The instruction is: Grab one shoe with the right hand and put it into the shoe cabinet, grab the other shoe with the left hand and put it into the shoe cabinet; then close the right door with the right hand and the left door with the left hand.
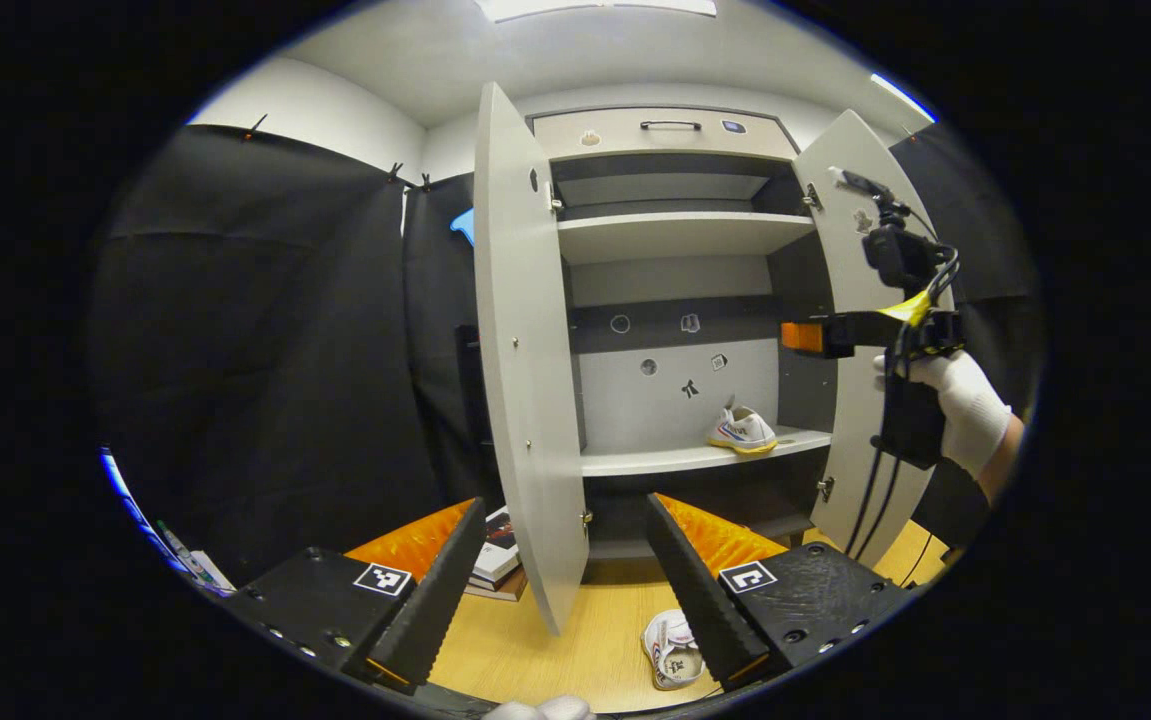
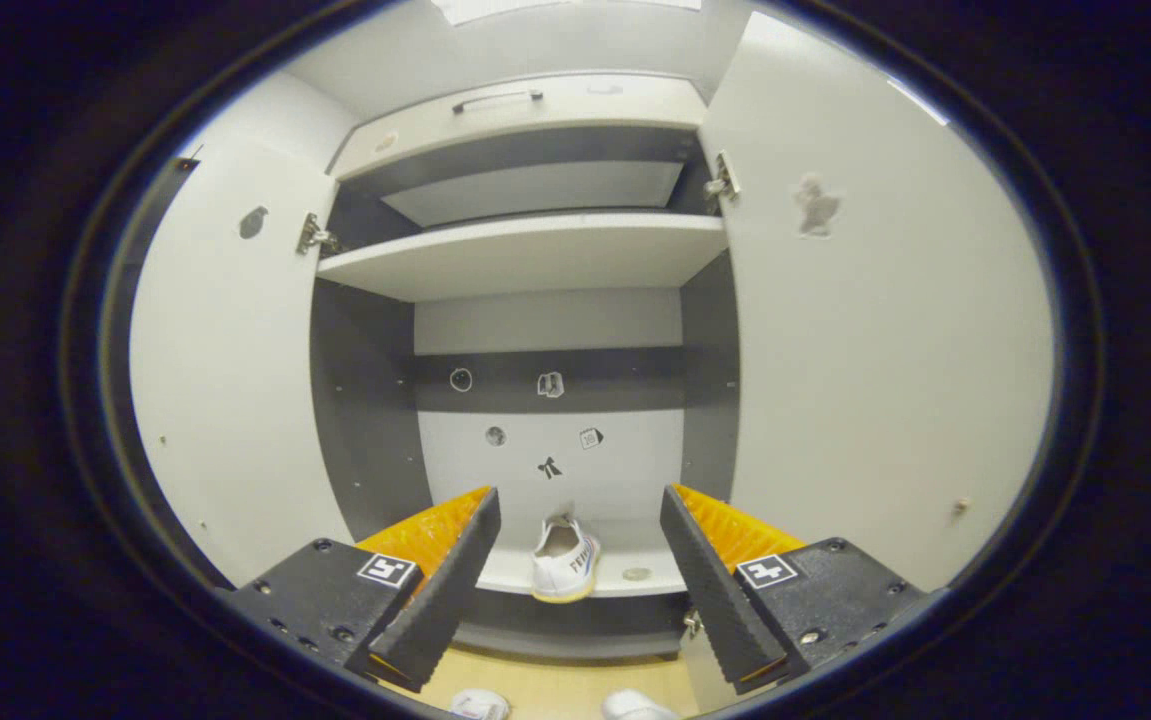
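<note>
Shoe cabinet [image 1: 680, 237] standing wide open at the far side of the booth, left door [image 1: 525, 350] and right door [image 1: 860, 330] both swung out. One white shoe [image 1: 741, 430] resting on the lower shelf [image 1: 655, 460], toward its right end; seen in the right gripper view [image 2: 562, 560] heel-on, near the shelf's front edge. Second shoe [image 1: 673, 648] lying on the wooden floor [image 1: 575, 620] in front of the cabinet, near the foot of the left door. Left gripper [image 1: 565, 575] released, held low over the floor, holding nothing. Right gripper [image 2: 580, 570] likewise spread apart and empty, raised by a gloved hand [image 1: 965, 405] beside the right door. Stack of books [image 1: 497, 565] on the floor, left of the cabinet.
</note>
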### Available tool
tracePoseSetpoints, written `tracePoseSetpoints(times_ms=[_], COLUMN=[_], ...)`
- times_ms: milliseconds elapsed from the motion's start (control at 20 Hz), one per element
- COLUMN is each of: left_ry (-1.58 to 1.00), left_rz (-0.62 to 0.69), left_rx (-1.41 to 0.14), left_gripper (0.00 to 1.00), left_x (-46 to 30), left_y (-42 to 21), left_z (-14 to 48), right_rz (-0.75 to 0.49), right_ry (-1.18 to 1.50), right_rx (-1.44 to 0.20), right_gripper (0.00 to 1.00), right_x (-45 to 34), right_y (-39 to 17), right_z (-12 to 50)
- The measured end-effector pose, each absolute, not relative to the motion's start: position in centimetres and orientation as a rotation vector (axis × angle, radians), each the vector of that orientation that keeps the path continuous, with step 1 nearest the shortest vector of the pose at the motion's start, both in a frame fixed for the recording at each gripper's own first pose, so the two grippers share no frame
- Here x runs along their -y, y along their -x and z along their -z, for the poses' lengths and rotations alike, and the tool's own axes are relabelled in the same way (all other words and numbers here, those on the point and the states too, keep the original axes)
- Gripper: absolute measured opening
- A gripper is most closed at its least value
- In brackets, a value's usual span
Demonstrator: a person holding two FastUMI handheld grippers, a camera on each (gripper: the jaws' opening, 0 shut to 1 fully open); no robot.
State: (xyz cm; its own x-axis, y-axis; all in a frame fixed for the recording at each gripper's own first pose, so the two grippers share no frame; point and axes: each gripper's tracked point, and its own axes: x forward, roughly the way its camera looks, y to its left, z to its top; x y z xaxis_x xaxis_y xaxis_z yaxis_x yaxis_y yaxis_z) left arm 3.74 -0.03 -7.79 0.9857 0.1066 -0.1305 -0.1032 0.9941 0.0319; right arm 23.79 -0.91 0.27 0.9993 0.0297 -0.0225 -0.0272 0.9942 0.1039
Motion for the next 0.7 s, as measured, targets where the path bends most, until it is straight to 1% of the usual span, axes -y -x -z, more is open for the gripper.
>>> tracePoseSetpoints(times_ms=[150, 250, 350, 450, 500, 550, 600, 700], left_ry=[-0.019, -0.01, -0.009, -0.015, -0.02, -0.025, -0.03, -0.031], left_rz=[-0.064, -0.024, 0.007, 0.031, 0.042, 0.057, 0.065, 0.088], left_rx=[-0.137, -0.153, -0.175, -0.222, -0.24, -0.261, -0.29, -0.336], left_gripper=[0.96, 0.96, 0.96, 0.96, 0.96, 0.96, 0.96, 0.96], left_x=[1.0, 2.3, 3.3, 4.4, 4.9, 5.5, 6.0, 7.0], left_y=[-4.0, -4.1, -4.1, -3.7, -3.7, -3.5, -3.3, -2.8], left_z=[9.5, 11.4, 13.8, 17.0, 18.6, 20.4, 22.3, 25.9], right_rz=[0.013, 0.045, 0.082, 0.125, 0.139, 0.148, 0.154, 0.189], right_ry=[-0.123, -0.129, -0.128, -0.121, -0.126, -0.135, -0.138, -0.138], right_rx=[-0.019, -0.024, -0.013, -0.012, -0.015, -0.023, -0.033, -0.061], right_gripper=[1.0, 0.98, 1.0, 1.0, 0.98, 0.98, 1.0, 1.0], right_x=[3.7, 5.4, 7.0, 8.4, 8.9, 9.3, 9.6, 10.5], right_y=[-18.3, -14.8, -11.6, -8.9, -7.5, -6.3, -5.4, -3.8], right_z=[0.4, 1.1, 1.4, 1.8, 2.0, 2.1, 2.2, 2.9])
